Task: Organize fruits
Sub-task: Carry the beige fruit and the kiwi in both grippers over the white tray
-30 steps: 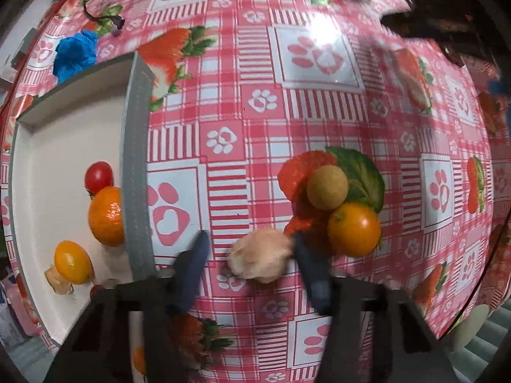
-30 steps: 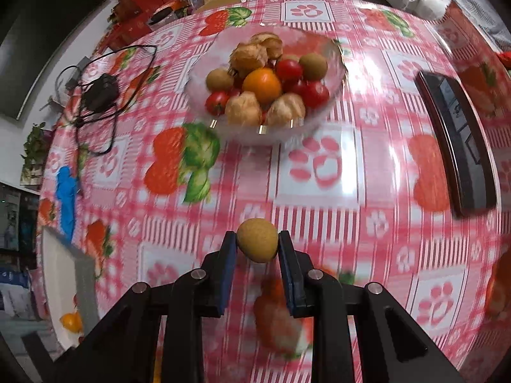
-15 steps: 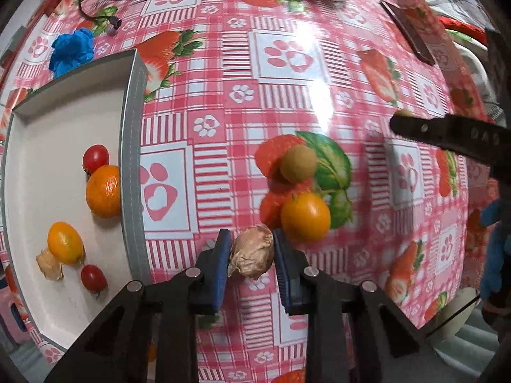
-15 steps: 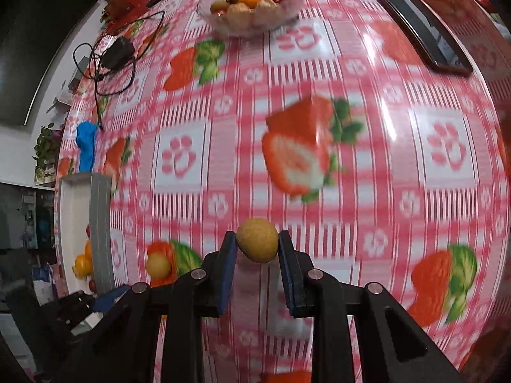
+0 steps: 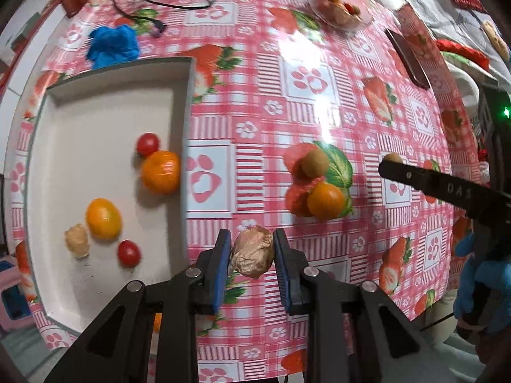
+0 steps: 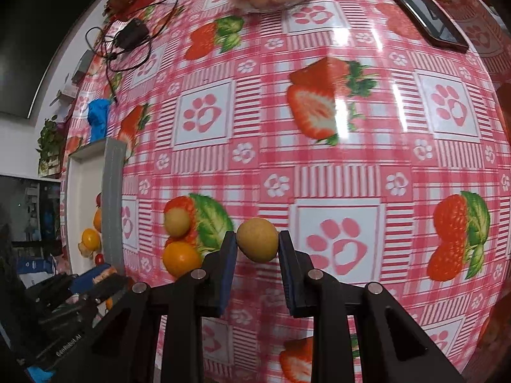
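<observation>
Bench under strawberry cloth, holding everything. White tray at left, gathering sorted fruit. Left hand-held gripper clamped on wrinkled walnut, low centre, likely tray-bound. Right hand-held gripper clamped on small brown fruit, centre, above cloth.

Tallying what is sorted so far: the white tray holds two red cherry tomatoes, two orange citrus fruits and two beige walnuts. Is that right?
Not quite. The left wrist view shows only one beige walnut in the white tray; the other wrinkled walnut is clamped in the left gripper above the tablecloth. The two red cherry tomatoes and two orange citrus fruits are right.
</observation>
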`<state>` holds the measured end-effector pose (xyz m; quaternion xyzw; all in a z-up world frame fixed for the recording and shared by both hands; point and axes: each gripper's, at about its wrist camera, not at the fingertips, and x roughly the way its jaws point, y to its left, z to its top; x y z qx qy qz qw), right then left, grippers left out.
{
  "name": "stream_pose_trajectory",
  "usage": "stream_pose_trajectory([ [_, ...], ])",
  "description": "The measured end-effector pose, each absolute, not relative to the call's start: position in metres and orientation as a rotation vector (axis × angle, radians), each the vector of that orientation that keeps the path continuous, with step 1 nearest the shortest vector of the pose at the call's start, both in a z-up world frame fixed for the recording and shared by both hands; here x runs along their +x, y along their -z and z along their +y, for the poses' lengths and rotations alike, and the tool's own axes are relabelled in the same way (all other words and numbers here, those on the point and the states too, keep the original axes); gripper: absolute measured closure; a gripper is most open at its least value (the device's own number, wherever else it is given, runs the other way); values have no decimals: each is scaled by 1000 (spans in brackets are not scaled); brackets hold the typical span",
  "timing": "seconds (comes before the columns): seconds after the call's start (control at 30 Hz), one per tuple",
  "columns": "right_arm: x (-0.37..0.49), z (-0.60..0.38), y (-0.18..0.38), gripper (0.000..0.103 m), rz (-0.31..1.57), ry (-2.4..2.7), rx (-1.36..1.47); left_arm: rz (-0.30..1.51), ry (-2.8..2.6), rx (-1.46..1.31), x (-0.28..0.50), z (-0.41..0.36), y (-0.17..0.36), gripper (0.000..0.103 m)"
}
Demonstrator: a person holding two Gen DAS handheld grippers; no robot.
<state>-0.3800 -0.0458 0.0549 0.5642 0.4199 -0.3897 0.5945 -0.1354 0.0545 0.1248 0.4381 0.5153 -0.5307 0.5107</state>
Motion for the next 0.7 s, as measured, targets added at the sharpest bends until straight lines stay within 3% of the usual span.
stream_pose_trajectory([
  [0.7, -220, -41, -89, 76, 1032, 664, 1097, 1228, 1121, 907, -45, 70, -132, 74],
])
